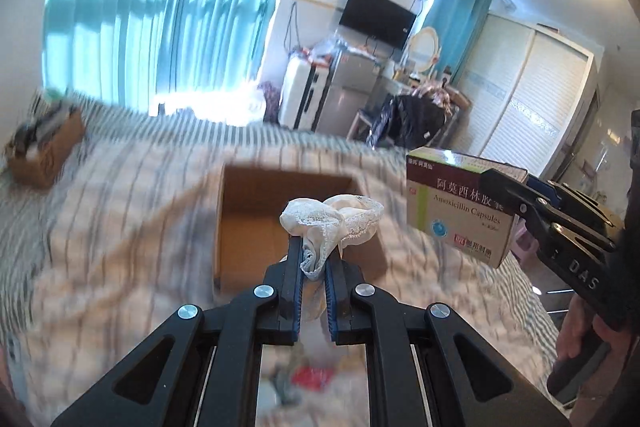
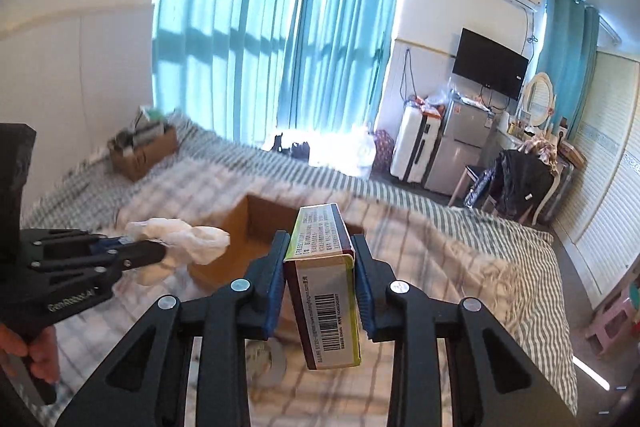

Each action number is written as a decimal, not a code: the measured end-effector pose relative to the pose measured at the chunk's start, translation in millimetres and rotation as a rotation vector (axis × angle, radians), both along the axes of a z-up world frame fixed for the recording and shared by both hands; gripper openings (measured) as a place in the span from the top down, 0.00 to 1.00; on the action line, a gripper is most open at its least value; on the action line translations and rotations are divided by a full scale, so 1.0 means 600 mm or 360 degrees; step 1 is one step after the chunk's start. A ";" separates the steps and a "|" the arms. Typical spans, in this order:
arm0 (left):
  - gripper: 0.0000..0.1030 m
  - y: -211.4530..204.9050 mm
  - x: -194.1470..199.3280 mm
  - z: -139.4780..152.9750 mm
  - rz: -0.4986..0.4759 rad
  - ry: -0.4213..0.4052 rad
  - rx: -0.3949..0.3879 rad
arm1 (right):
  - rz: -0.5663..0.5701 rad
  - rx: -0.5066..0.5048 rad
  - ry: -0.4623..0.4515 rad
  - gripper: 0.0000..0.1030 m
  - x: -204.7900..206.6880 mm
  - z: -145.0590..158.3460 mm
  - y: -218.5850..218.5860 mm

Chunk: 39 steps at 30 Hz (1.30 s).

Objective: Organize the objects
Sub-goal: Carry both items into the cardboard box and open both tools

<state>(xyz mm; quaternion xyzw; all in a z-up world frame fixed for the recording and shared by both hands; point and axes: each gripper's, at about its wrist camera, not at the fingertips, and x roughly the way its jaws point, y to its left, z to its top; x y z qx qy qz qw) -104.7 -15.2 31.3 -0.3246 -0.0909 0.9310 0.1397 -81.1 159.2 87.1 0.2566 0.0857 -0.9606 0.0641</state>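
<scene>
My left gripper [image 1: 314,251] is shut on a bundle of white lace cloth [image 1: 332,219], held above the bed. From the right wrist view that same gripper [image 2: 160,247] shows at the left with the white cloth [image 2: 180,239] bunched at its tips. My right gripper [image 2: 320,247] is shut on a medicine box [image 2: 324,283] with a barcode facing me. In the left wrist view the medicine box [image 1: 460,203] hangs at the right in the right gripper [image 1: 496,187]. An open cardboard box [image 1: 256,219] lies on the bed just beyond both grippers, also visible as the cardboard box [image 2: 248,227].
A striped and checked bedspread [image 2: 440,247] covers the bed. A second cardboard box [image 2: 140,151] with items sits at the far left corner. A roll of tape [image 2: 268,363] and a red item [image 1: 312,375] lie below. A fridge, suitcase and chair stand beyond the bed.
</scene>
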 end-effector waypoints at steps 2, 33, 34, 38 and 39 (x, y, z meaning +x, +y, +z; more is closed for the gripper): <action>0.91 0.010 -0.041 0.015 -0.0010 0.0017 0.0005 | -0.0008 -0.0037 0.0020 0.71 -0.031 0.013 0.005; 0.26 0.030 -0.248 -0.177 0.0057 -0.0309 -0.0104 | -0.0052 -0.0226 -0.0203 0.39 -0.247 -0.140 0.051; 0.25 0.022 -0.235 -0.161 0.0071 -0.0306 -0.0109 | -0.0051 -0.0230 -0.0189 0.39 -0.240 -0.122 0.049; 0.14 -0.002 -0.176 -0.093 0.0123 -0.0213 -0.0167 | -0.0058 -0.0170 -0.0095 0.37 -0.176 -0.039 0.039; 0.11 -0.009 -0.163 -0.080 0.0131 -0.0185 -0.0175 | -0.0054 -0.0163 -0.0082 0.33 -0.157 -0.024 0.034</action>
